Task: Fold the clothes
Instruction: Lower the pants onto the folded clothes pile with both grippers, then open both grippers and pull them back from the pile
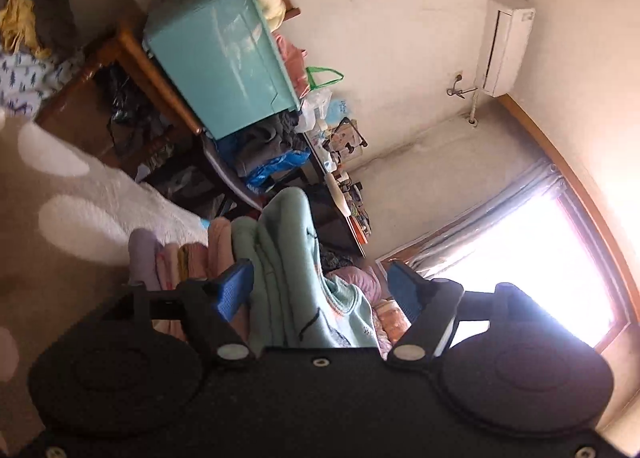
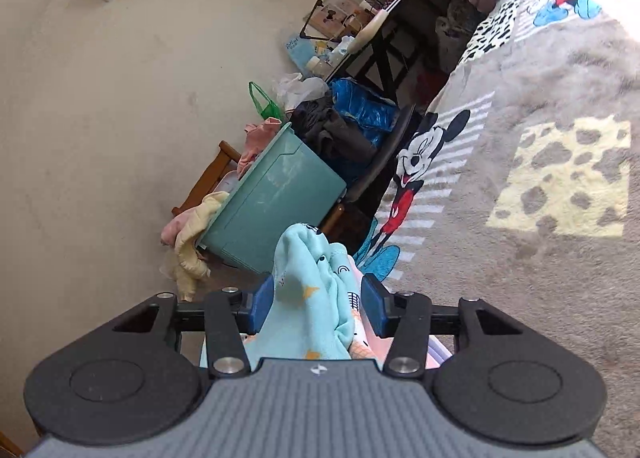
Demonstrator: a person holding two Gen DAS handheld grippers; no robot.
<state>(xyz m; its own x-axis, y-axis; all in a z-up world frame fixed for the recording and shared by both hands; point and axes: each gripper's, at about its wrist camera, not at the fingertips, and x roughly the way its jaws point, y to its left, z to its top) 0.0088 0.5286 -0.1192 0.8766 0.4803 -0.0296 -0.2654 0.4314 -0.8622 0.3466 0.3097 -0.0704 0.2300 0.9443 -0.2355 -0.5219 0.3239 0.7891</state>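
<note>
The left gripper [image 1: 322, 288] stands wide open around a stack of folded clothes [image 1: 280, 274], while the right gripper [image 2: 318, 304], also parted, has a mint patterned garment [image 2: 312, 290] bunched between its blue pads [image 2: 262, 304], beside the blanket [image 2: 520, 178].

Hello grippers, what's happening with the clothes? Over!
Left gripper open around mint sweatshirt. Right gripper open around printed mint garment. Nothing blocking. Over.
</note>
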